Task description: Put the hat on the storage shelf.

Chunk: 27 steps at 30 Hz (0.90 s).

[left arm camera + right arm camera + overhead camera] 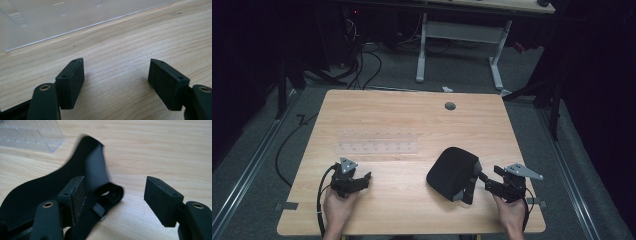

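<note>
Open table around one black pouch

The black pouch (452,174) blocks the table's (412,120) near right; left of it bare wood lies open, and a clear rack (377,145) stands beyond.
</note>
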Motion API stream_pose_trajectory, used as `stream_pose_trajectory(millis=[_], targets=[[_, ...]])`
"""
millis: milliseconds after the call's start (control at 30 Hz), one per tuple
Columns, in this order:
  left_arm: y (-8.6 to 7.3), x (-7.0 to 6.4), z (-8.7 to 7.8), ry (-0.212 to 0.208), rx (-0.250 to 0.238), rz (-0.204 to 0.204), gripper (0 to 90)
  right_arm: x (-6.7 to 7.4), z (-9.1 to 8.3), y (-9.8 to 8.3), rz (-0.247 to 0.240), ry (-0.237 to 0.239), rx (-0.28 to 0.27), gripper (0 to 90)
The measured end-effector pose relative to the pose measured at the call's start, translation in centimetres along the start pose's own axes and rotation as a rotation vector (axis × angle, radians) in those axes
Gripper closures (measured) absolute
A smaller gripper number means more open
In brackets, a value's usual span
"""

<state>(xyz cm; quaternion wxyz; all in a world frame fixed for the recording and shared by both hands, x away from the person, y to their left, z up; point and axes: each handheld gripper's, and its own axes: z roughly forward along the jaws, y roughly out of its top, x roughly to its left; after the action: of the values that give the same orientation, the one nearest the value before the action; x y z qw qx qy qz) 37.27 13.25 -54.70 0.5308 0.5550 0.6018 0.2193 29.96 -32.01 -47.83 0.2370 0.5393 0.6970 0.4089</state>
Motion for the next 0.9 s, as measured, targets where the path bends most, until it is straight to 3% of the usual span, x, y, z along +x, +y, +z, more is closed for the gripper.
stream_pose_trajectory(millis=[300, 600, 900], targets=[[0.0, 0.0, 0.0, 0.000, 0.000, 0.000, 29.6, 0.7, 0.7, 1.8, -0.032, 0.030, -0.014, 30.1], [0.0, 0.0, 0.0, -0.001, 0.000, 0.000, 29.4, 0.6, 3.8, 3.0, -0.034, 0.067, 0.037, 24.7], [0.0, 0.0, 0.0, 0.000, 0.000, 0.000, 29.4, 0.4, 6.5, 2.6, -0.012, 0.107, 0.087, 21.2]])
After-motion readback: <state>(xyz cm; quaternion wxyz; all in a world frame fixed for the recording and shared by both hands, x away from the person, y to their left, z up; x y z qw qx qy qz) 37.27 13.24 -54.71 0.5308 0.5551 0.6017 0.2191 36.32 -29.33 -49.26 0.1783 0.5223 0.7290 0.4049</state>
